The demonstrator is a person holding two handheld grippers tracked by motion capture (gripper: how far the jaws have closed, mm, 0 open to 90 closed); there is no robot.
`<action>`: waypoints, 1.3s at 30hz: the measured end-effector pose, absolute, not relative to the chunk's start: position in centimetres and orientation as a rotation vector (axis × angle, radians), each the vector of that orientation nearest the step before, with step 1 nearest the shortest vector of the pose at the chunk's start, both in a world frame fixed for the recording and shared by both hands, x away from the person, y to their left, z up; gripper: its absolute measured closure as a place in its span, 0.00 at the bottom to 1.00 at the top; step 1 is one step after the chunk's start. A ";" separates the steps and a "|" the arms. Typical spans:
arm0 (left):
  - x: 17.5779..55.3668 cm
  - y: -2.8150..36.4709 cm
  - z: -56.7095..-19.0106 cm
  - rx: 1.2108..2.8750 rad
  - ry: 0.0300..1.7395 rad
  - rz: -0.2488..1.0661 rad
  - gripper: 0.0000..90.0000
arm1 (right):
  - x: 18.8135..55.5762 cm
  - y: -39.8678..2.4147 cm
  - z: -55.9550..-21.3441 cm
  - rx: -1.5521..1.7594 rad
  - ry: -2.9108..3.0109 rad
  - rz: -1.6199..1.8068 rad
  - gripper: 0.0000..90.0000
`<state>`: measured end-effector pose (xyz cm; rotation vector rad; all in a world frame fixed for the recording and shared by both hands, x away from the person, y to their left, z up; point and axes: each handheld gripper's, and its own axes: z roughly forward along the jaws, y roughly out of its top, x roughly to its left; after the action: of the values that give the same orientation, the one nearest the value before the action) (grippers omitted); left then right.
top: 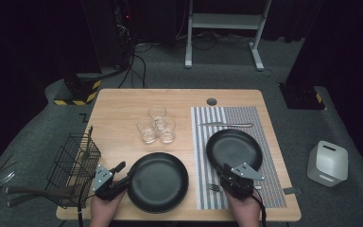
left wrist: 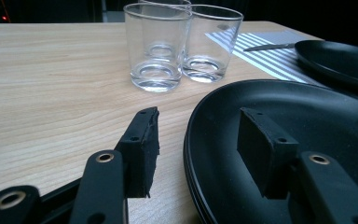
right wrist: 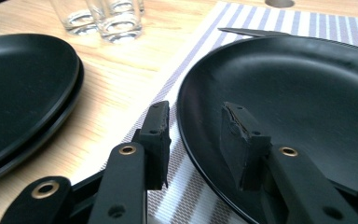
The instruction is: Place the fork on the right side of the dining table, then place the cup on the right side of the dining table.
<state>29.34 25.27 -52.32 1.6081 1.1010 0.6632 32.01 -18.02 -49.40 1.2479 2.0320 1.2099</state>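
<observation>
A: What was furthest left of the jaws?
B: A wire basket [top: 73, 168] stood on the surface [top: 118, 109], just left of the left gripper [top: 123, 171], with dark handles poking out of it.

A: And that gripper?
B: Its jaws were apart, straddling the near left rim of the left plates [top: 158, 182]. One pad hung outside the rim over the wood, the other over the plates' inside. Neither pad pressed on the rim, so nothing was gripped.

A: Plates, not one plate?
B: In the right gripper view a second rim showed under the top one [right wrist: 23, 88], so it looked like a stack of two.

A: What lay beyond those jaws?
B: Three glasses [top: 156, 125] stood huddled together, upright and empty, well ahead of the left jaws and apart from the plates. In the left gripper view they [left wrist: 177, 44] rose straight ahead.

A: Then the right side?
B: The right gripper [top: 228, 176] sat at the near edge of the right plate [top: 234, 147], which rested on a striped mat [top: 269, 189]. In the right gripper view its jaws were parted across that rim [right wrist: 279, 102], left pad outside over the mat, right pad inside. I saw a gap at the outer pad, so no grip there either.

A: Anything else near them?
B: A knife [top: 226, 125] lay on the mat just past the right plate's far rim, and a fork [top: 213, 187] just left of the right jaws.
</observation>
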 end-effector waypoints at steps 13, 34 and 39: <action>29.5 25.0 -52.4 1.632 1.086 0.662 0.52 | 32.7 -15.9 -48.8 1.182 2.058 1.150 0.65; 29.5 24.6 -52.4 1.661 1.085 0.691 0.49 | 33.0 -13.2 -47.9 1.115 2.110 1.228 0.51; 29.4 24.6 -52.4 1.656 1.085 0.683 0.49 | 33.2 -12.7 -47.8 1.105 2.112 1.244 0.45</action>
<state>29.44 24.59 -52.39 1.6558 1.0850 0.6826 33.24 -12.68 -47.81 1.1054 2.1115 1.2437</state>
